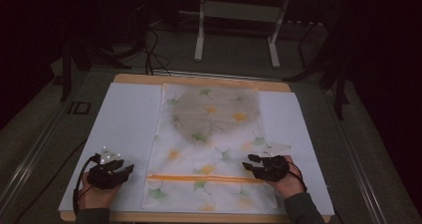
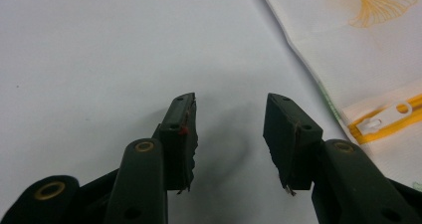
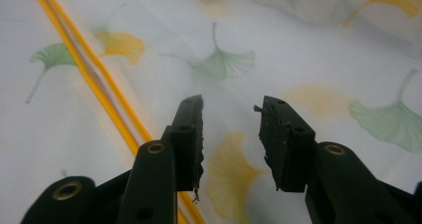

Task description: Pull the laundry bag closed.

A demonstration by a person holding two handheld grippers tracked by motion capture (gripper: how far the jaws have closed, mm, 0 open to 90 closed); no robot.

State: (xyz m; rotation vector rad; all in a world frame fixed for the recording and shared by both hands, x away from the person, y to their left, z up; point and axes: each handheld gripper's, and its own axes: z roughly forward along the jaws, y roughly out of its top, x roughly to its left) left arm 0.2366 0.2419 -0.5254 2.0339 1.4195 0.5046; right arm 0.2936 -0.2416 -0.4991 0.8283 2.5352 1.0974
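A white cloth bag (image 1: 209,149) printed with green and yellow ginkgo leaves lies flat on the table, and a grey shape shows through its far half. An orange zipper (image 1: 204,178) runs across it near the front. My left gripper (image 1: 130,169) rests open on the white sheet to the left of the bag, with nothing between its jaws. In the left gripper view, the left gripper (image 2: 231,102) has the bag's edge (image 2: 368,50) and the white zipper pull (image 2: 383,120) to its right. My right gripper (image 1: 247,162) hovers open over the bag's right side. In the right gripper view, the right gripper (image 3: 233,104) is above the leaf print, with the zipper (image 3: 99,92) to its left.
A white sheet (image 1: 124,129) covers most of the wooden table (image 1: 199,79). Beyond the table, a white metal stand (image 1: 239,30) and cables (image 1: 149,50) sit on the dark floor. The room around is dim.
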